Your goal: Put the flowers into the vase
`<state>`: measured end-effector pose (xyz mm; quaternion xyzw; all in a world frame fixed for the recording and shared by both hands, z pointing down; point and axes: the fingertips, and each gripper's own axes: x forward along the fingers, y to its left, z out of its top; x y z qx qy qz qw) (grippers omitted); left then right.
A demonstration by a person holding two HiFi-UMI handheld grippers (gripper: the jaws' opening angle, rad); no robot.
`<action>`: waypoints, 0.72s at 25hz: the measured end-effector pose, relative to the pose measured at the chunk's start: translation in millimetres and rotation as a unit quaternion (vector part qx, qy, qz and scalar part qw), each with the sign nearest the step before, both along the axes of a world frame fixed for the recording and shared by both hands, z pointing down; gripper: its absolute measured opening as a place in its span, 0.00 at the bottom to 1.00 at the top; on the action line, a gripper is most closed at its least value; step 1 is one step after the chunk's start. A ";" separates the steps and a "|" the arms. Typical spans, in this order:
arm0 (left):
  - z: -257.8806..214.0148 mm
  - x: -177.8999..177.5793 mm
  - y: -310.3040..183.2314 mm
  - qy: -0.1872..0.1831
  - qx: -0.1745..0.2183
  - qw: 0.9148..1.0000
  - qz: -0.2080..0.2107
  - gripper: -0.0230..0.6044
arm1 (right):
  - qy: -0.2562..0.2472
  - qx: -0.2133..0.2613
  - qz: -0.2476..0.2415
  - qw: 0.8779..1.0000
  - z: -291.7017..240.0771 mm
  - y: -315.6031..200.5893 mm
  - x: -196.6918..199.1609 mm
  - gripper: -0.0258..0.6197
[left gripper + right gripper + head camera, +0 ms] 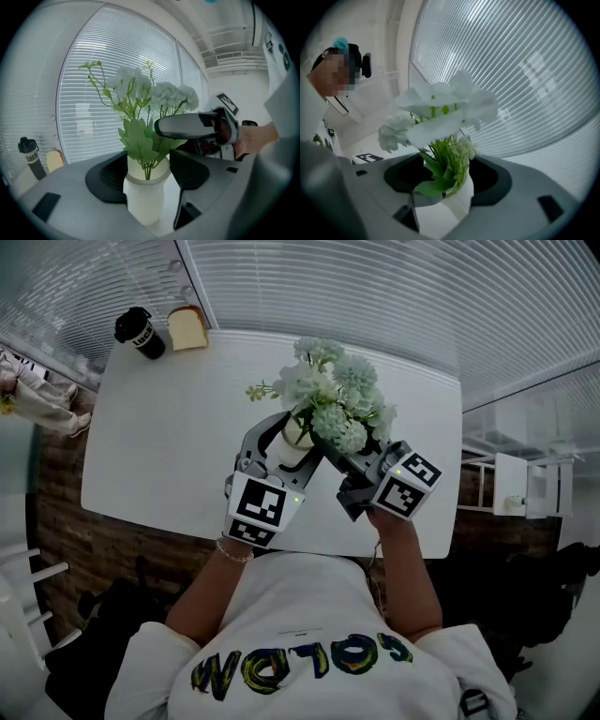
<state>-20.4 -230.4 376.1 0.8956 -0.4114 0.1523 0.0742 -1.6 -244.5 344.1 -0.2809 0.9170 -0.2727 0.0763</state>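
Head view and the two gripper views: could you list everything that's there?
table: one, white, middle.
vase: one, white, between both grippers' jaws, over the table.
flowers: one bunch, white with green leaves, standing in the vase.
cup: one, black, table's far left corner.
bread slice: one, tan, beside the cup.
blinds: white, behind the table.
left gripper: one, grey, jaws closed on the vase.
right gripper: one, grey, jaws apart around the vase.
person: one, white shirt, at the near edge.
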 end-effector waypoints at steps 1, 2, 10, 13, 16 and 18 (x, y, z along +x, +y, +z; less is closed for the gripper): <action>-0.5 -0.1 -1.3 0.001 0.000 1.000 -0.001 0.49 | 0.000 0.000 -0.004 1.000 -0.2 -0.1 -0.8 0.50; -1.4 -0.6 -2.1 0.001 0.000 1.000 -0.001 0.49 | 0.000 -0.001 -0.007 1.000 -0.6 0.4 -2.0 0.51; -0.8 -8.1 16.1 0.017 0.015 1.000 -0.010 0.49 | 0.017 0.016 -0.009 1.000 2.7 27.8 -2.1 0.59; -5.9 -9.0 18.1 0.024 0.025 0.999 -0.017 0.49 | 0.023 0.024 -0.003 0.999 -1.2 33.9 6.4 0.59; -8.0 -13.2 18.4 0.027 0.029 0.999 -0.022 0.49 | 0.032 0.032 0.003 0.999 -3.9 36.6 10.6 0.59; -7.6 -19.3 20.3 0.030 0.030 0.999 -0.024 0.49 | 0.040 0.038 0.007 0.998 -4.0 39.0 9.1 0.59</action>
